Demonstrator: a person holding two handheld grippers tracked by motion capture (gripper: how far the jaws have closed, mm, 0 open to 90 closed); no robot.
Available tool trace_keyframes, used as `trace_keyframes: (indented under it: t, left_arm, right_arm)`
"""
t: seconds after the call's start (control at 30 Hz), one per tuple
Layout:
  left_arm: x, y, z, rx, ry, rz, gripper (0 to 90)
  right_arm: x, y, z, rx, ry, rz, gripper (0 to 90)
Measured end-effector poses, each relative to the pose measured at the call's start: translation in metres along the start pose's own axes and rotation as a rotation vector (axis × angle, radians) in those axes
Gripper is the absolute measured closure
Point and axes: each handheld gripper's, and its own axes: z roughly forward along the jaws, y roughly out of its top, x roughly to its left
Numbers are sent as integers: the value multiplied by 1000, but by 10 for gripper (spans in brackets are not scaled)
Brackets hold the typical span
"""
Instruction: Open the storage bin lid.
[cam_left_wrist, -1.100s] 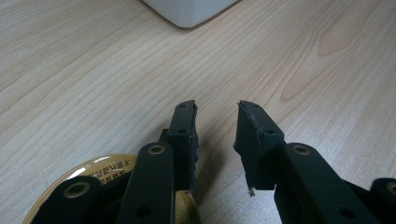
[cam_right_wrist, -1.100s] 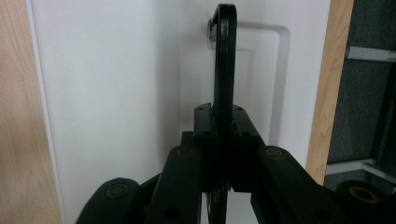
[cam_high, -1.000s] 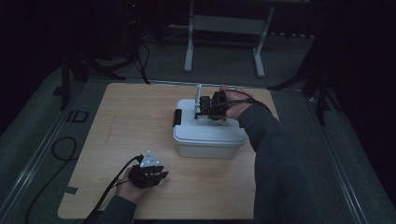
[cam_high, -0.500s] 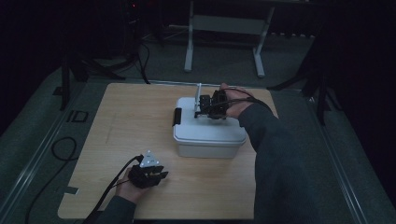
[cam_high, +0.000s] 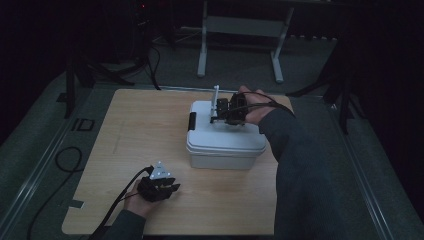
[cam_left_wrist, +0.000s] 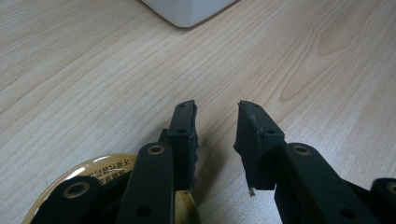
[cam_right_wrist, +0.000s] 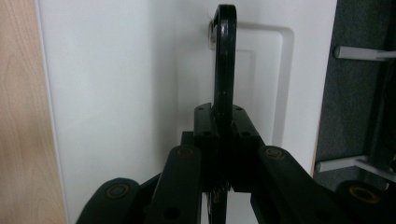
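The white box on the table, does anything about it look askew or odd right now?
Nothing looks damaged or spilled. The white box sits flat and closed on the table. Its black handle stands raised off the lid, clamped between the right gripper jaws.

The right gripper (cam_high: 226, 111) was stretched out over the white box (cam_high: 225, 145), its jaws pinched tight on the box's black handle (cam_right_wrist: 224, 60), the sleeved forearm running back past the box's right side. The left gripper (cam_high: 167, 188) rested near the box's front left corner, jaws parted and gripping nothing.
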Motion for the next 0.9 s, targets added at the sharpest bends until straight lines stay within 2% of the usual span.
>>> trace_keyframes:
  t: [0.53,0.9]
  left_arm:
    - [0,0,1,0,-2,-1,678]
    - [0,0,1,0,-2,-1,677]
  right_arm:
    - [-3,-16,-10,-1,-1,35,843]
    - [-2,-27,-9,11,3,58,843]
